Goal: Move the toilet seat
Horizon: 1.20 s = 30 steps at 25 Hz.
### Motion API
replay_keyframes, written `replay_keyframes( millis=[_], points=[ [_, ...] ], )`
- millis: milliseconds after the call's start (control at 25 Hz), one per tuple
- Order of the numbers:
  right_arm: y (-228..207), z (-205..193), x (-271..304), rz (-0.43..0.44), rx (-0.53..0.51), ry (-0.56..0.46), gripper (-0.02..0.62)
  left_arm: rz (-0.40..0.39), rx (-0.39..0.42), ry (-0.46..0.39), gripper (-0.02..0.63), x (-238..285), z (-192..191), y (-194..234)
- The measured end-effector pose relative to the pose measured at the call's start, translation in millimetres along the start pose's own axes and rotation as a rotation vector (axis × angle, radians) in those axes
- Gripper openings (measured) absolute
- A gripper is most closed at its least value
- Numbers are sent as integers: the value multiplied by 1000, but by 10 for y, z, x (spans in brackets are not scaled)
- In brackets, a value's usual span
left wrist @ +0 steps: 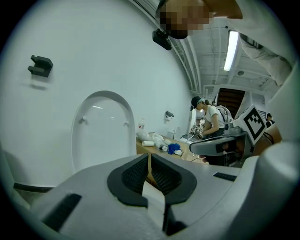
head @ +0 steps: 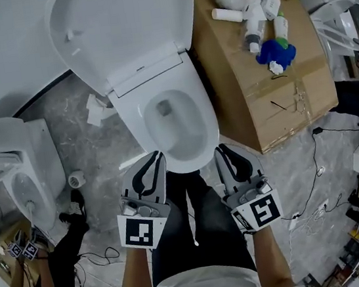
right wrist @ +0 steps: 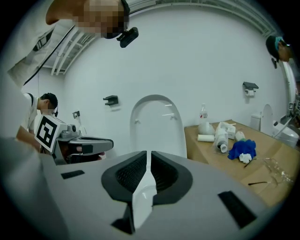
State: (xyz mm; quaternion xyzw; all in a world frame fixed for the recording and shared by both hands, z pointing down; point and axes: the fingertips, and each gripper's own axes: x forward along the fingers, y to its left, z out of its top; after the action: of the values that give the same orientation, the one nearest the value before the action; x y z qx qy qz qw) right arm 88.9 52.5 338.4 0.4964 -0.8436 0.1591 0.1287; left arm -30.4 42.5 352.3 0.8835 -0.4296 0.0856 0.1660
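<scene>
As grey two-jaw L gripper (head: 156, 154) and R gripper (head: 219, 148) both have jaws together, nothing held, at white ceramic toilet bowl (head: 135, 122) front, risk: white oval plastic toilet seat (head: 123, 28), upright behind bowl, nudged w/ closed tips, slips & slams down.

A grey marbled floor (head: 77, 121) is occupied by a toilet (head: 129, 117), a cardboard box (head: 254, 106), crumpled paper (head: 97, 109), a tape roll (head: 76, 180) and cables (head: 314, 183).
</scene>
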Motion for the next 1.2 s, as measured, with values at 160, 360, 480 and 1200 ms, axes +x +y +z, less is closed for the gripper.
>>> replay_keyframes(
  millis=[160,360,480,1200],
  points=[
    [-84,-329,12,7,15,39,15,0,7,33,14,72,-303,-9],
    [-212,-698,63,-4,24,79,15,13,-24,53,14,117,-657,-31],
    [-316,-925,101,-20,37,100,17,15,-55,82,23,149,-904,-61],
    [-603,-2176,216,-54,108,244,137,99,-163,160,135,371,-2093,102]
  ],
)
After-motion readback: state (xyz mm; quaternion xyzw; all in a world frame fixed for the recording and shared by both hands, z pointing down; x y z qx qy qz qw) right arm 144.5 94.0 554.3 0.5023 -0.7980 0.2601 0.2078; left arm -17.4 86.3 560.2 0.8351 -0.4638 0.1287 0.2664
